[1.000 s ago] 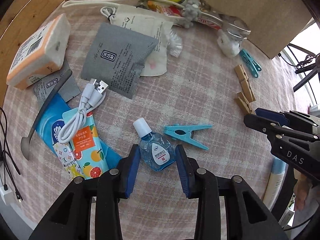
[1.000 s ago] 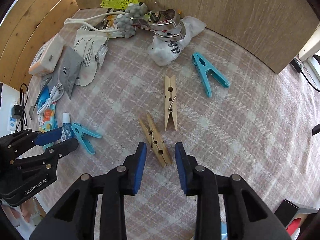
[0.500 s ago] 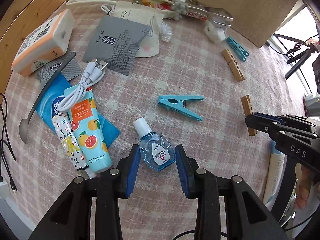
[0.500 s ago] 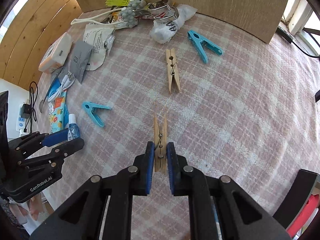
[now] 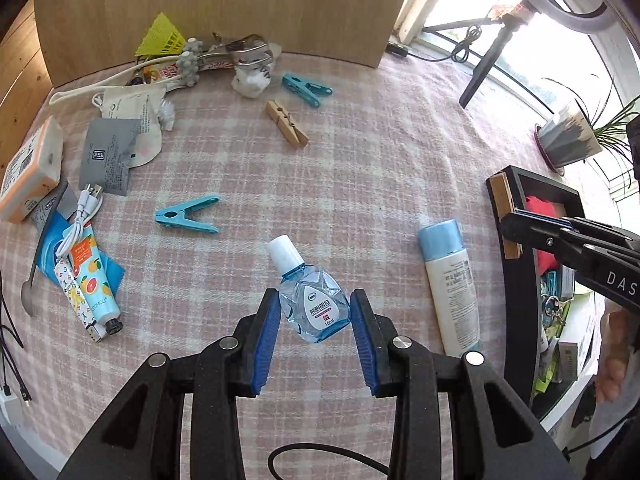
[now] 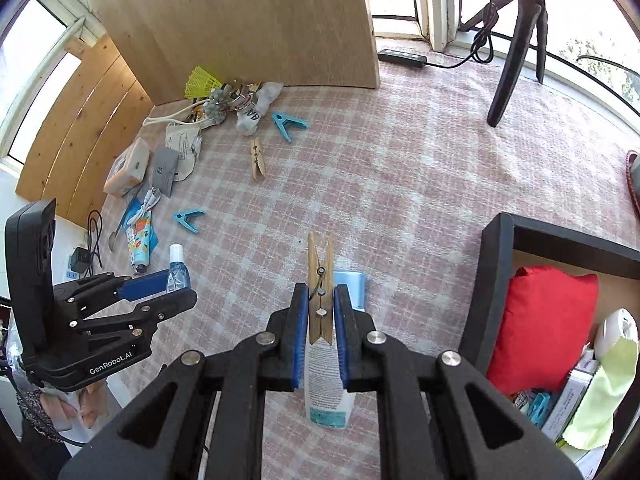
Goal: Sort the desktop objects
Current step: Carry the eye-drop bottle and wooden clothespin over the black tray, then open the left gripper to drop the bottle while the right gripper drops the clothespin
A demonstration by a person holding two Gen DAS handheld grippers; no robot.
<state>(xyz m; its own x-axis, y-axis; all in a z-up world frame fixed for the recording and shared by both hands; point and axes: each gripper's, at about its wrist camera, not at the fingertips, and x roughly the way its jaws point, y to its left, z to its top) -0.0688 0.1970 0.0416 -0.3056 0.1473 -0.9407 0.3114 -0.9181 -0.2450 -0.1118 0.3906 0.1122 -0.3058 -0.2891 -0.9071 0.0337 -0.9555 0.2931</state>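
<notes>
I am looking down on the tabletop (image 5: 400, 160), which is lying under a pink checked cloth. A black storage box (image 6: 496, 240) is sitting at about four o'clock in the right wrist view, with a red pouch (image 6: 544, 320) lying inside it. A white lotion bottle (image 5: 452, 288) with a pale blue cap is lying flat at three o'clock from the left gripper, just beside the box wall.

At nine to eleven o'clock in the left wrist view a heap of clutter is spreading out: an orange tissue pack (image 5: 28, 168), a grey sachet (image 5: 108, 156), a fruit-printed tube (image 5: 90, 284) under a white cable (image 5: 82, 216), and a yellow shuttlecock (image 5: 162, 36) at the far edge.

My left gripper (image 5: 316, 316) is clamping the eye drop bottle (image 5: 312, 300), its blue pads pressing both sides of the clear blue body, the white cap pointing to twelve o'clock, the bottle hanging above the cloth.

My right gripper (image 6: 321, 316) is standing narrow, its jaws having just been closing, and is pinching a wooden clothespin (image 6: 320, 284) upright between the pads, above the lotion bottle.

Loose on the cloth, a second wooden peg (image 5: 287, 123) is lying at twelve o'clock, a blue clip (image 5: 307, 89) beyond it, another blue plastic clip (image 5: 186, 220) at ten o'clock.
</notes>
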